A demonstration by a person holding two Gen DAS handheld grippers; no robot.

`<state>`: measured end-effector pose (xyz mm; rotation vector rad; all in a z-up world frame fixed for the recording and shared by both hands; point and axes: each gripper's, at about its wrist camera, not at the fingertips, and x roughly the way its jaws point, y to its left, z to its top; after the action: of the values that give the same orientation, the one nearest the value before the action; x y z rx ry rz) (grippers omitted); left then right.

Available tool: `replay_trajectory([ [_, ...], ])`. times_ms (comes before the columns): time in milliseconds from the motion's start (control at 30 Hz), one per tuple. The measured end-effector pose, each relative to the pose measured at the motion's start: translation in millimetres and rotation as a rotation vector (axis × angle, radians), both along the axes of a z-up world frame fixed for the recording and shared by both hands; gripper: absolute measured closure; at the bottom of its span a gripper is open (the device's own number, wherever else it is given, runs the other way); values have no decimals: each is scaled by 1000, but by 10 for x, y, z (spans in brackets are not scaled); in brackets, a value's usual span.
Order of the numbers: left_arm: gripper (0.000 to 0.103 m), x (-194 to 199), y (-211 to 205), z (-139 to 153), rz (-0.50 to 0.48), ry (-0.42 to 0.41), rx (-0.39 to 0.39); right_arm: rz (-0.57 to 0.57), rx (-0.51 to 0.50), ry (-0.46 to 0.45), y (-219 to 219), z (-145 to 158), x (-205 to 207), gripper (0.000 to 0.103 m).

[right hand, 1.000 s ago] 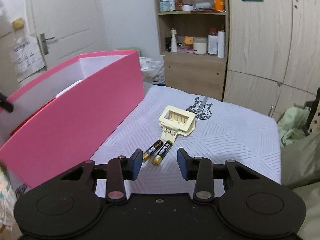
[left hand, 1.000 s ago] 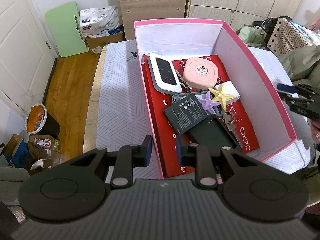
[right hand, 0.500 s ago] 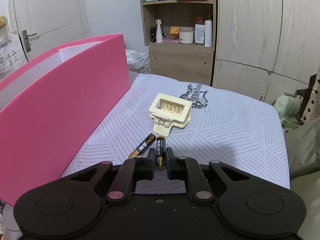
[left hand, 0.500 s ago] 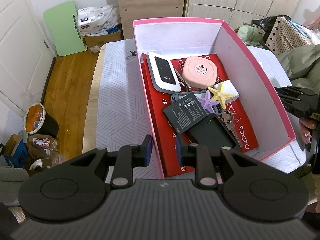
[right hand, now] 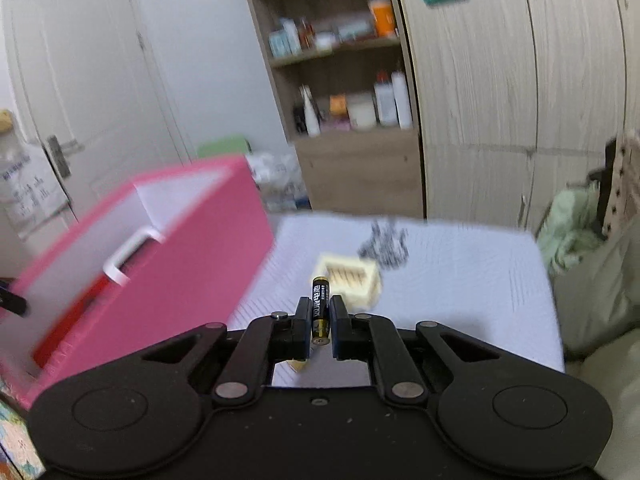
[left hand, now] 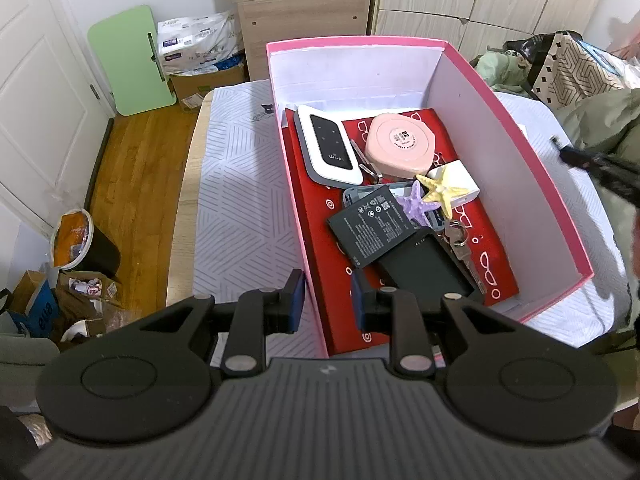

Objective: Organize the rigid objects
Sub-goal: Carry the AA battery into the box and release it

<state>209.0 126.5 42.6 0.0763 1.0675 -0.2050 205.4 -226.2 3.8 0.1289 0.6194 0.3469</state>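
An open pink box [left hand: 512, 136] on the white patterned cloth [left hand: 240, 200] holds a white wifi router [left hand: 328, 144], a round pink case [left hand: 402, 142], a yellow starfish [left hand: 440, 192], a purple starfish [left hand: 416, 208], a flat black battery [left hand: 372, 224] and keys [left hand: 460, 240]. My left gripper [left hand: 326, 300] hangs over the box's near left wall, jaws a little apart, pads clear of the wall. My right gripper [right hand: 320, 306] is shut on a black and gold battery [right hand: 320, 300], lifted above the cloth beside the box [right hand: 180, 264]. A cream claw clip [right hand: 352, 280] lies just beyond it.
A shelf unit [right hand: 344, 92] and wardrobe doors [right hand: 500, 100] stand behind the table. Green fabric and a patterned bag [left hand: 572, 68] crowd the right side. On the floor at left sit a full bin [left hand: 76, 240], cardboard boxes and a green board [left hand: 132, 60].
My right gripper closed on one of the two batteries and lifted it off the cloth, rolling a little; its view is now blurred. The left gripper and the box contents have not moved.
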Motion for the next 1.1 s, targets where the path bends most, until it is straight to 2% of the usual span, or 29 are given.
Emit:
replay_trajectory([
  [167,81,-2,25,-3,4,-1,-14,84,39,-99,203,439,-183,91],
  [267,81,-12,38,-5,5,-2,-23,190,82,-103,441,632,-220,91],
  [367,81,-12,38,-7,5,-3,-24,303,119,-26,711,689,-149,91],
  [533,81,-13,49,-6,5,-4,-30,426,133,145,1171,521,-1,91],
  [667,81,-18,59,-6,4,-6,-35,458,85,221,1435,362,54,91],
  [867,81,-18,69,-10,2,-7,-43,446,14,236,1617,239,62,91],
  [933,81,-12,72,-11,1,-6,-45,436,-10,234,1649,228,83,87],
  [1100,79,-7,64,-14,-6,-7,-45,424,64,200,1449,355,61,84],
])
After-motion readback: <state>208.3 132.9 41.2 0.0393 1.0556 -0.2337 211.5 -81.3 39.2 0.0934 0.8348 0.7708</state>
